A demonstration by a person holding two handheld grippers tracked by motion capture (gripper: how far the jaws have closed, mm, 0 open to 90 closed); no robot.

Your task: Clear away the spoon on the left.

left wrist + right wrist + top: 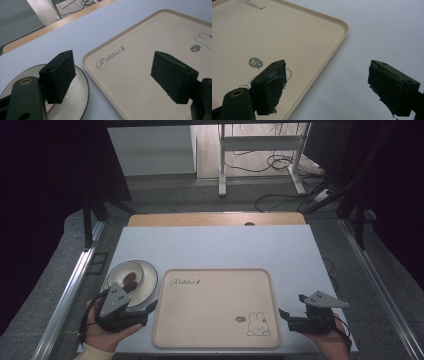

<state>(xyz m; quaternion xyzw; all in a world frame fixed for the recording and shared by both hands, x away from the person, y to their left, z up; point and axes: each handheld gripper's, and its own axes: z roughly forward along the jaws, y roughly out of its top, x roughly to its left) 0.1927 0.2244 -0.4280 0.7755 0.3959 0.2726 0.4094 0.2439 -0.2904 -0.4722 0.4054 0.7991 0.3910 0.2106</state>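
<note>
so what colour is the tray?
Beige tray, with a rabbit drawing; high view shows it best.

Both hands come in low at the near edge of the table, each wrapped around its tool. The left gripper [142,306] angles inward to the right, jaws spread wide and holding nothing. The right gripper [291,306] points left, its jaws likewise parted and empty.

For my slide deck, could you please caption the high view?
Two open hand-held grippers, left and right, flank a beige tray; a white plate sits left.
</note>
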